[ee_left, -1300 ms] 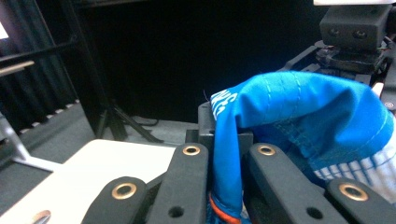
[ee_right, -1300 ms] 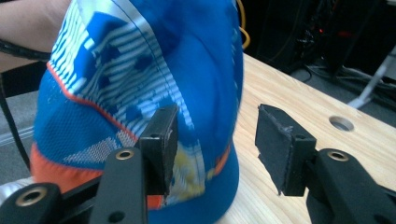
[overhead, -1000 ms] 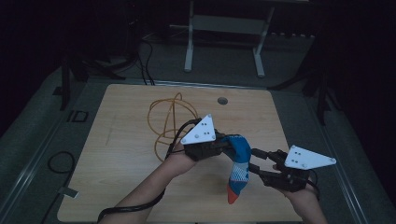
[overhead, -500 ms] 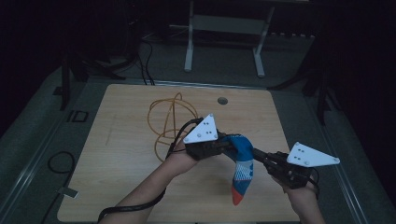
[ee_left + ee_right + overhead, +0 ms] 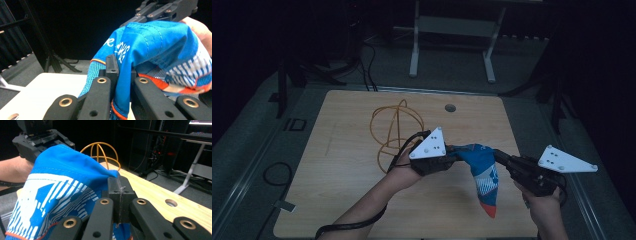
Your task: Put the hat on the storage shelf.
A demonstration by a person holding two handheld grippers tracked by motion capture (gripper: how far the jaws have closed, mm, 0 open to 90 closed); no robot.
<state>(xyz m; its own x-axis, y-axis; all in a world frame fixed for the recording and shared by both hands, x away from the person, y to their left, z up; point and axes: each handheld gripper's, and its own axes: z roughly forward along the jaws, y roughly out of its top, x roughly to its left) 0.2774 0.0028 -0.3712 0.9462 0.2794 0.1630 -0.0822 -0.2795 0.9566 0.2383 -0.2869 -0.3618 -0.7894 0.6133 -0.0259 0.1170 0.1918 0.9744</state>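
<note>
Wooden table (image 5: 342,150) in dark room, orange cable (image 5: 394,132).

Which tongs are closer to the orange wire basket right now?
Left. The left tongs sit just right of the orange wire basket, clamped on the blue sock. The right tongs grip the sock's other side, farther toward the table's right edge.

A pale wooden table (image 5: 337,165) carries an orange wire frame (image 5: 394,131), seemingly a ball-shaped cage, lying left of centre. A round hole (image 5: 450,107) sits near the table's far edge, right of the frame.
</note>
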